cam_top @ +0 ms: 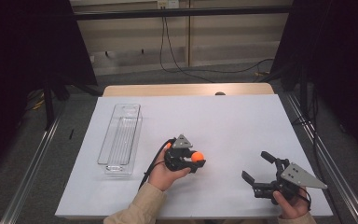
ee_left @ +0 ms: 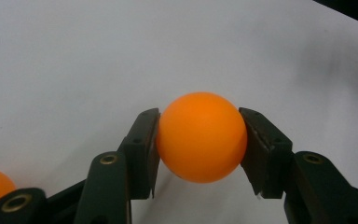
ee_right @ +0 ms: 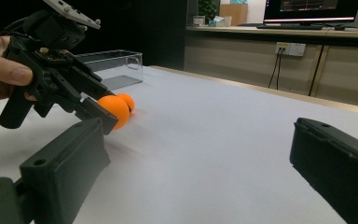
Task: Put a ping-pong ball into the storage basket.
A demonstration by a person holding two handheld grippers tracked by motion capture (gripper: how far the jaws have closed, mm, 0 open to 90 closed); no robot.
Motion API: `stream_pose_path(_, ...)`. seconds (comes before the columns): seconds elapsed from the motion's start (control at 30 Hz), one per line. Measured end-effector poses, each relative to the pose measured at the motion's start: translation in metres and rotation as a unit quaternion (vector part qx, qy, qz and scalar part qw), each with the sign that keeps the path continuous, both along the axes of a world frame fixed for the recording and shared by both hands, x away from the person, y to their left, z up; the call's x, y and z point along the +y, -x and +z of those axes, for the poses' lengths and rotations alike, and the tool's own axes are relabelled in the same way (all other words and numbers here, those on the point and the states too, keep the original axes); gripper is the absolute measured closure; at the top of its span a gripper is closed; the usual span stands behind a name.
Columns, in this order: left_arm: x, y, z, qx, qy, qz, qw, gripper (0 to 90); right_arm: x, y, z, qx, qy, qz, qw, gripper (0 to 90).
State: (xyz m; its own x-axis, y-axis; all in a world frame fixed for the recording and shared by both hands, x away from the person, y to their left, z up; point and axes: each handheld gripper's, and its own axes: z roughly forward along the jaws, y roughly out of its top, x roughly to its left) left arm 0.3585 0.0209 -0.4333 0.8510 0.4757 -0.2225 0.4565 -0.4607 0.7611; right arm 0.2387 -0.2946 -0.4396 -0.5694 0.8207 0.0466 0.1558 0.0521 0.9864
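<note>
Done: left gripper [cam_top: 196, 163] clenched on an orange ball [ee_left: 201, 137], just above the worktop [cam_top: 223, 126].
Left: carrying it to the clear tray [cam_top: 120, 140] (my guess).
Right gripper [cam_top: 257, 170]: released, idle.

Even overhead light, soft shadows, dark edges

Lab or office, monitor [ee_right: 319, 10] on desk, wall socket [ee_right: 290, 48], cables
</note>
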Motion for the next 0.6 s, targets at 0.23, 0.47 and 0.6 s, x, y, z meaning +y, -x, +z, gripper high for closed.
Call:
stream_pose_path(0.23, 0.0031, -0.0009, 0.0025, 0.001, 0.001, 0.002, 1.0000, 50.8, 0.0006, 0.0001, 0.0000, 0.000, 0.001, 0.001, 1.0000, 2.7)
stream_pose_path(0.47, 0.0060, -0.0019, 0.0039, 0.008, 0.004, 0.005, 1.0000, 50.8, 0.0005, 0.0001, 0.0000, 0.000, 0.001, 0.001, 1.0000, 2.7)
stream_pose_path(0.6, 0.0075, -0.0023, 0.0047, 0.010, 0.006, 0.006, 0.9999, 50.8, 0.0005, -0.0001, 0.0000, 0.000, 0.001, 0.001, 1.0000, 2.7)
